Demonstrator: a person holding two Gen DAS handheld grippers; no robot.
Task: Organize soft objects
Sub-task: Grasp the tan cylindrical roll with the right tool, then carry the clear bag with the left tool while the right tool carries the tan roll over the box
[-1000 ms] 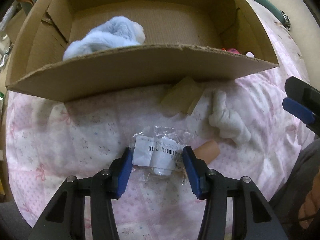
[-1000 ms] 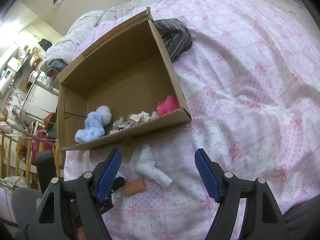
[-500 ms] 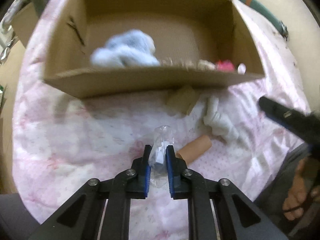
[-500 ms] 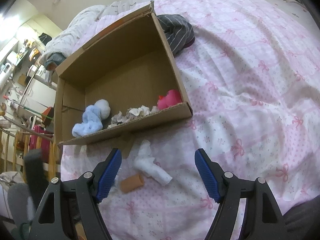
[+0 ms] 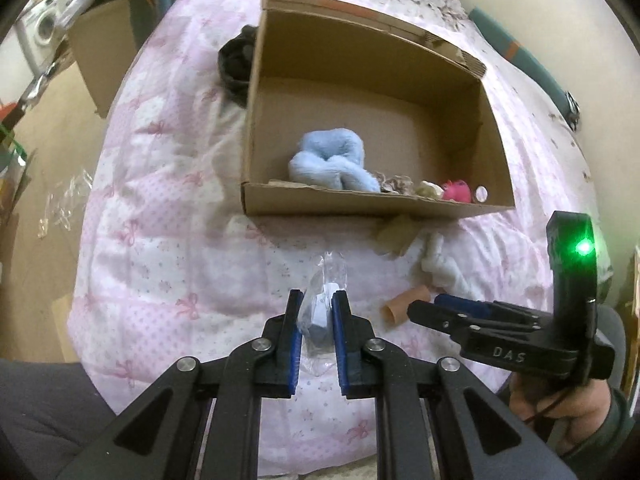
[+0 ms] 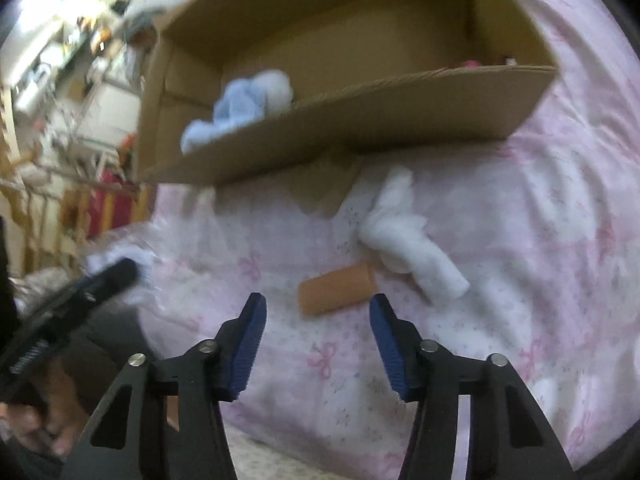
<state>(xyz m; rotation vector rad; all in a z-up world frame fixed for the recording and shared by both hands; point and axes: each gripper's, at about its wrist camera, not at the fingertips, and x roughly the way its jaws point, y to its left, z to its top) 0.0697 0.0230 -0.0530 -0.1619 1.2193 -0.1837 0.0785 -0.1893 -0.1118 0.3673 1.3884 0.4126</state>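
My left gripper is shut on a clear plastic packet with a white item inside, held above the pink bedspread. My right gripper is open and low over the bed, just short of a tan roll, which also shows in the left wrist view. A white rolled cloth lies beside the roll. The cardboard box holds a light blue plush, crumpled bits and a pink toy.
A dark striped garment lies left of the box. A flat tan scrap lies by the box's front wall. The bed's edge drops to the floor at the left, with another cardboard box there.
My left gripper has shut on the packet and lifted it back from the bed. My right gripper has dropped low and closed in on the tan roll, still open.
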